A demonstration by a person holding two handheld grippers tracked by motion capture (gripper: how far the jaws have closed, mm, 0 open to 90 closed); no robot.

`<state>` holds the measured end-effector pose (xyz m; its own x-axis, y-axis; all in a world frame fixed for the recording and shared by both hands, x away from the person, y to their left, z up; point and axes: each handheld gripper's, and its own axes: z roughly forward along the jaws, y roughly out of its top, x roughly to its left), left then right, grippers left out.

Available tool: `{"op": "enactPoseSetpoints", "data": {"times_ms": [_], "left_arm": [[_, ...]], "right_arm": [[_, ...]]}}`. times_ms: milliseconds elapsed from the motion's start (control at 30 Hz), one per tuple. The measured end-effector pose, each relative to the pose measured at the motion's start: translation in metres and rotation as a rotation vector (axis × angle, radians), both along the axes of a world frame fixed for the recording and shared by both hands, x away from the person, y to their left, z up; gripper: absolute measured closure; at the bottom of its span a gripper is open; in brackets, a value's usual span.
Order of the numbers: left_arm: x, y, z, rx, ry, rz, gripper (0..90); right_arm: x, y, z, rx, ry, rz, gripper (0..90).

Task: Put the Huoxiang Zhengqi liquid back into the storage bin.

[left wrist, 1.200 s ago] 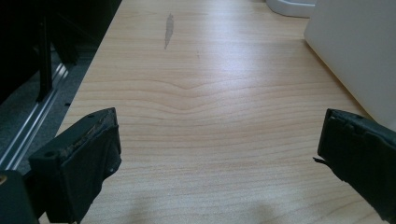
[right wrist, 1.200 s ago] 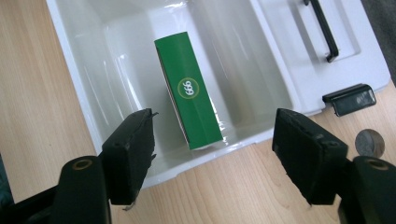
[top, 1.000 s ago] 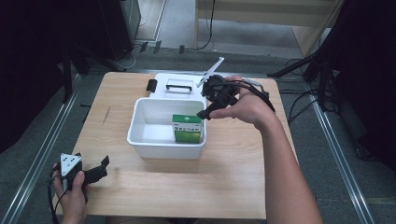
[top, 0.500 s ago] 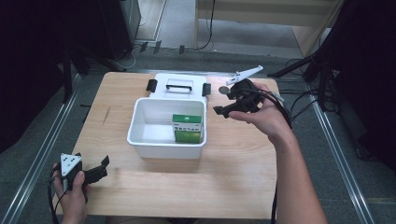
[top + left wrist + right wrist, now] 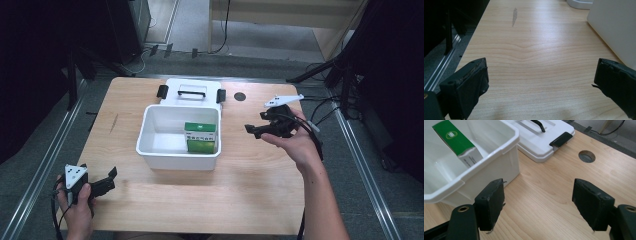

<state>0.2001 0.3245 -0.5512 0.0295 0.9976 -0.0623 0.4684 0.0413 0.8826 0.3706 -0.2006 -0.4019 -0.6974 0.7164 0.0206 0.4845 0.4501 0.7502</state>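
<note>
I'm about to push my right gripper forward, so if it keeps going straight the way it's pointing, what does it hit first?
Probably the white lid lying behind the bin; the right gripper, open, has bare table ahead before that. Depth is uncertain.

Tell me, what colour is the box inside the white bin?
Green and white box, clearest in the right gripper view.

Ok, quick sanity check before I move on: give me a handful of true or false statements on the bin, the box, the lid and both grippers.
1. The green box lies inside the white bin. True.
2. The right gripper is shut on the green box. False: its jaws stand open and empty over the table.
3. The white lid sits closed on the bin. False: it lies on the table behind the bin.
4. The left gripper is open. True.
5. The left gripper is inside the bin. False: it is near the table's front left corner.
</note>
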Motion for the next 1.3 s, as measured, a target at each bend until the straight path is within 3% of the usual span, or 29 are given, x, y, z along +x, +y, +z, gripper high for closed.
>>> {"op": "enactPoseSetpoints", "data": {"times_ms": [333,567,833,1300], "left_arm": [[0.000,0.000,0.000,0.003,-0.001,-0.001,0.3],[0.000,-0.001,0.000,0.006,-0.001,0.000,0.3],[0.000,-0.001,0.000,0.006,0.001,-0.001,0.3],[0.000,-0.001,0.000,0.009,0.001,-0.001,0.3]], "right_arm": [[-0.011,-0.027,-0.036,0.064,-0.025,-0.055,26.8],[-0.025,-0.052,-0.059,0.124,-0.095,-0.138,26.7],[-0.039,-0.081,-0.092,0.150,-0.123,-0.217,26.2],[-0.073,-0.121,-0.116,0.190,-0.162,-0.303,26.6]]}}
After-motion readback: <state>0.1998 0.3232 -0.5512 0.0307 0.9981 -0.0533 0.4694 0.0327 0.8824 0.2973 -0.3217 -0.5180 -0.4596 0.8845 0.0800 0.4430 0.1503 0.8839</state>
